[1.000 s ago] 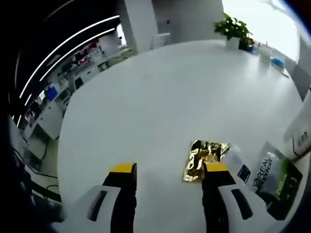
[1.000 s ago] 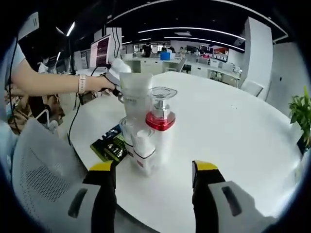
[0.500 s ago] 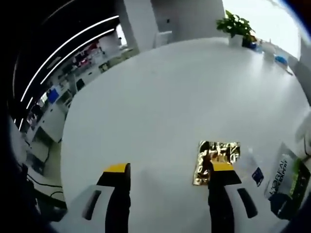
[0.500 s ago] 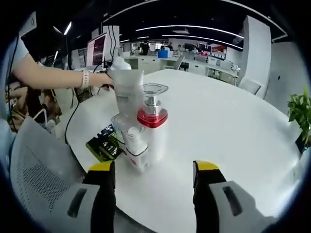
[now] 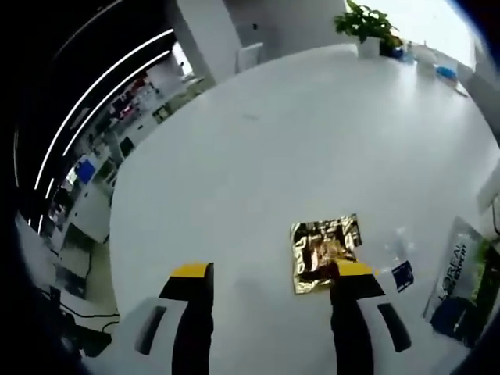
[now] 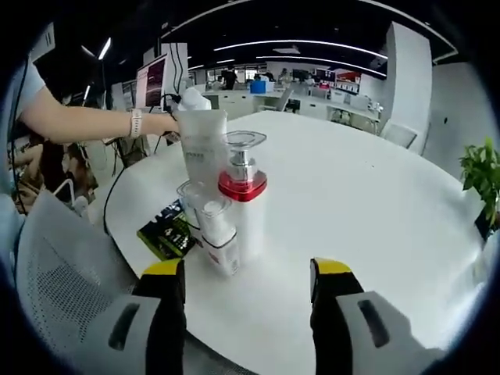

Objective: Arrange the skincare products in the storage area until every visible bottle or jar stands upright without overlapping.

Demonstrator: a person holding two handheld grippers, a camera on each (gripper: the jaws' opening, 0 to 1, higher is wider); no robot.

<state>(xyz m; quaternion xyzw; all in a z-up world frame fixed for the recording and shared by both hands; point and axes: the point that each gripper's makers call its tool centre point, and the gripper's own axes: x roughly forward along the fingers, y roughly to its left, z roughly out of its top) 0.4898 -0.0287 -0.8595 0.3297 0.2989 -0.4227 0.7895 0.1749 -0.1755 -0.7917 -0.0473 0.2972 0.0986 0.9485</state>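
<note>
Two bottles (image 6: 234,211) upright, gold sachet (image 5: 322,250) flat

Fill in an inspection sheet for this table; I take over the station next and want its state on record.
Surface: white round table, mostly bare.
Job's things: pump bottle with red collar, white tube and small clear-capped bottle upright, clustered.
Clutter: gold foil sachet, dark green packet, white L'Oreal pouch, all lying flat.
Grippers: left claw open, empty; right claw open, empty.
Cables: black cable at table edge.
Surroundings: office desks, potted plant, mesh chair.
</note>
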